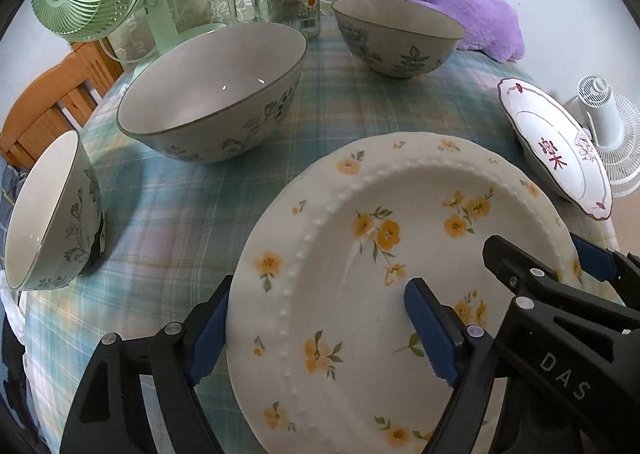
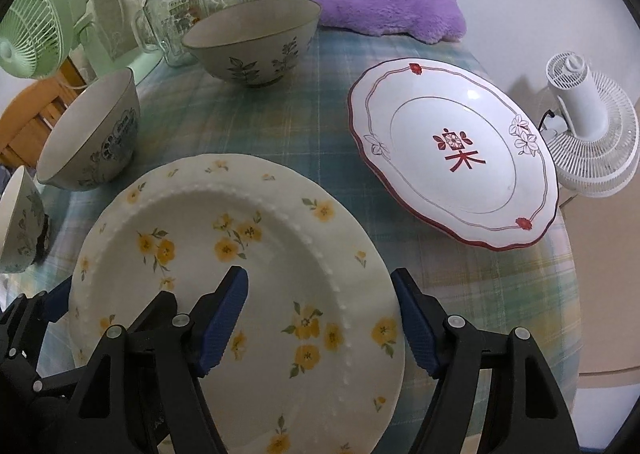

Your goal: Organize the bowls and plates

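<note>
The left gripper (image 1: 316, 330) stands with jaws wide apart, straddling the left rim of the yellow-flowered plate (image 1: 360, 274): one blue pad outside the edge, the other over the plate's well; whether either pad touches cannot be told. The right gripper (image 2: 324, 318) straddles the opposite rim the same way, jaws also apart. The round plate lies flat on the plaid tablecloth (image 1: 180, 198). Beyond the right jaws sits the red-trimmed plate (image 2: 452, 154). Beyond the left jaws stand three floral bowls: a large bowl (image 1: 212, 90), a far bowl (image 1: 396, 38) and a near-left bowl (image 1: 52, 210).
</note>
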Tool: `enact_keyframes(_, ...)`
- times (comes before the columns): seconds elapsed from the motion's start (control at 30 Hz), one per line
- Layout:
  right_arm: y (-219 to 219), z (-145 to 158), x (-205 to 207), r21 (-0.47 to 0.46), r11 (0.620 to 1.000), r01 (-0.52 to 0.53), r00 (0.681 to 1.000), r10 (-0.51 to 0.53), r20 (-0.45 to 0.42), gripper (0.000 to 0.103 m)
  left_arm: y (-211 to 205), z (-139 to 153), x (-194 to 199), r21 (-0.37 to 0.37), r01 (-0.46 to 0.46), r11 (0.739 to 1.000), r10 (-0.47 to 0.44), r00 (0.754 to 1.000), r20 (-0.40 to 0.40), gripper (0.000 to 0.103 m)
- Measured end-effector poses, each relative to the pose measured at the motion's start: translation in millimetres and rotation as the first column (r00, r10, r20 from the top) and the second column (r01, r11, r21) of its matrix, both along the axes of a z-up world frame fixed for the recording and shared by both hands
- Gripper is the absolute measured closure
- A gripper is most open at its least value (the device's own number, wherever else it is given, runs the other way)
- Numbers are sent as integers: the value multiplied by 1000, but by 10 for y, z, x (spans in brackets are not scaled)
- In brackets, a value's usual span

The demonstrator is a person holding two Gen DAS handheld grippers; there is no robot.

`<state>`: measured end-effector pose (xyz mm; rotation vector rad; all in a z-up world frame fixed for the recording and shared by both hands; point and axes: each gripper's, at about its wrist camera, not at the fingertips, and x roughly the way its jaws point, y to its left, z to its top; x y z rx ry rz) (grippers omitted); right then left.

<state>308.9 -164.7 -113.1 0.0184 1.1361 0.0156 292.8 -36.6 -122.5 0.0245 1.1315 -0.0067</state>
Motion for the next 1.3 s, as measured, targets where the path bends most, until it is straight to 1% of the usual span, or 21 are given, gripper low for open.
enact_keyframes(0.1,59,6,-24,8,1000,-23,1000,23,-13,28,85,0,-45,0,-12,1000,12,1000,-13,19)
enact_keyframes(0.2,155,1,-77,17,998,-59,998,59,-14,28,176,0,-122,3,-8,1000,8,1000,-6,19)
enact_keyframes(0.3,188,-15,-112,10,997,-72,997,72,-4,29,201,-7,-169,-13,-17,1000,17,1000,-4,19)
enact_keyframes(0.4,139,-84,-112,42,998,-50,998,51,-22,32,186,-17,-174,-13,-27,1000,27,1000,7,18)
enact_keyframes(0.43,122,-91,-115,51,998,-46,999,47,-14,33,184,-17,-173,-12,-28,1000,28,1000,9,17)
enact_keyframes(0.67,157,-56,-141,31,999,-32,999,33,-20,33,230,3,-195,-38,-34,999,34,999,-1,19)
enact_keyframes(0.77,165,0,-180,30,999,-22,999,22,-23,33,257,42,-239,-46,-47,998,47,999,-6,19)
enact_keyframes(0.87,174,27,-175,42,999,-11,999,12,-32,33,278,124,-298,-26,-55,998,56,998,6,20)
enact_keyframes(1.1,277,232,-303,25,1000,-8,1000,8,-11,33,400,321,-423,-52,-52,997,53,999,13,20)
enact_keyframes(1.3,341,454,-531,10,1000,16,1000,-16,9,33,465,500,-591,-69,-26,997,28,999,23,20)
